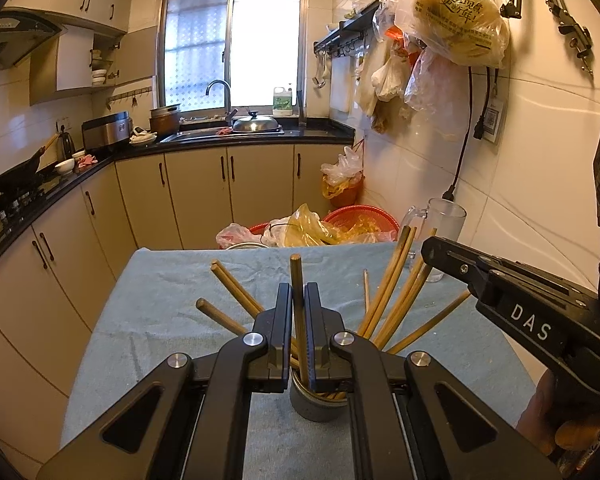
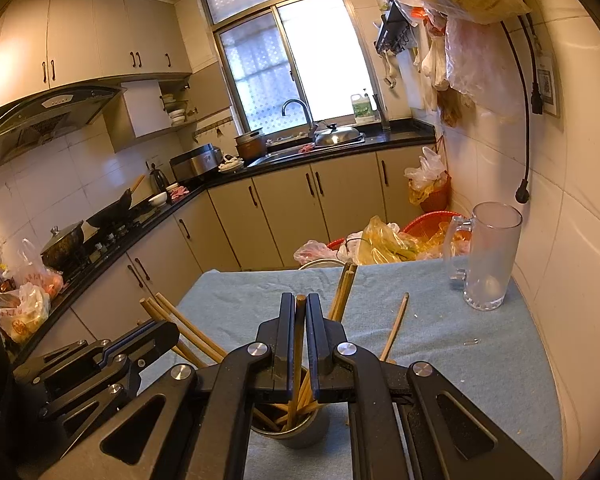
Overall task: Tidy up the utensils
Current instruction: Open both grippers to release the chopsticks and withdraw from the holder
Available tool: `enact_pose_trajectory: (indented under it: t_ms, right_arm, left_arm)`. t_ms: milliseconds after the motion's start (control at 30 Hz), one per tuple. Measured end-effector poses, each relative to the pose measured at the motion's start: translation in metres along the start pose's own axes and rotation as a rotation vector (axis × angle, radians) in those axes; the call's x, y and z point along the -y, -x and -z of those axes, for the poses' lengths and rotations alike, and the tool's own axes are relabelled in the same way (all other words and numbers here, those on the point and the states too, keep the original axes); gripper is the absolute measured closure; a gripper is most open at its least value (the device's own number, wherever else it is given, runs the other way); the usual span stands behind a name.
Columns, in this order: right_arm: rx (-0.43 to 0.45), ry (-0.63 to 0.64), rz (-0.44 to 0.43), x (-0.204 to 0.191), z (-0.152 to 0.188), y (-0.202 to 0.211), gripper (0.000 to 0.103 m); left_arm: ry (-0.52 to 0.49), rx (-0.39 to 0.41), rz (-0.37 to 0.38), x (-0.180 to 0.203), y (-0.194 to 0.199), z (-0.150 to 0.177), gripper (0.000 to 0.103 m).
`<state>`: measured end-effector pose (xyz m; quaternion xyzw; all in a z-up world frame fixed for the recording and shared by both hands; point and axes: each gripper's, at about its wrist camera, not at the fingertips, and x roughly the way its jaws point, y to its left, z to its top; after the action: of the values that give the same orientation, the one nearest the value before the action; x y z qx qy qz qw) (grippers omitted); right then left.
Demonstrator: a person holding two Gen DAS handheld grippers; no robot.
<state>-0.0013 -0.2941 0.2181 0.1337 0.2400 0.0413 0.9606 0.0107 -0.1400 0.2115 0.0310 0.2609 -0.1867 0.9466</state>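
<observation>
A grey metal holder full of wooden chopsticks stands on the blue cloth. My left gripper is shut on one upright chopstick whose lower end sits in the holder. My right gripper is shut on another chopstick that also reaches down into the holder. The right gripper's body shows at the right of the left wrist view. Several chopsticks fan out of the holder. One loose chopstick lies on the cloth.
A frosted glass mug stands at the table's far right by the tiled wall. Red baskets with plastic bags sit behind the table. Kitchen counter with stove and wok runs along the left.
</observation>
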Motion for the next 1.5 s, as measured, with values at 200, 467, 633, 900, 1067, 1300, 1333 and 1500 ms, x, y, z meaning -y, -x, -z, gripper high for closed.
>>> enact_pose_trajectory:
  t_ms: [200,467,633,900,1067,1300,1333,1500]
  right_arm:
    - [-0.009,0.005,-0.008,0.0,0.0,0.002,0.096]
    - [0.005,0.0,-0.016,-0.001,-0.004,0.012,0.083]
    - [0.045,-0.002,-0.012,-0.003,-0.01,0.031,0.075]
    - [0.091,0.012,-0.009,-0.012,-0.014,0.079,0.067]
    - [0.124,0.042,-0.004,-0.02,-0.006,0.117,0.055]
    - [0.14,0.062,0.009,-0.026,0.026,0.174,0.046]
    - [0.141,0.064,0.013,-0.026,0.032,0.18,0.044]
    - [0.136,0.074,0.056,-0.024,0.072,0.208,0.036]
  left_arm:
    - [-0.008,0.007,-0.012,-0.001,0.004,0.001,0.097]
    - [-0.014,0.021,-0.03,-0.002,0.02,0.001,0.085]
    - [0.009,0.046,-0.048,-0.006,0.036,0.001,0.064]
    - [0.041,0.069,-0.071,-0.007,0.076,0.007,0.044]
    - [0.098,0.093,-0.088,-0.01,0.11,0.019,0.03]
    - [0.127,0.259,-0.186,-0.01,0.183,0.046,0.001]
    - [0.135,0.283,-0.189,-0.01,0.194,0.051,0.0]
    - [0.19,0.335,-0.187,-0.015,0.241,0.08,0.0]
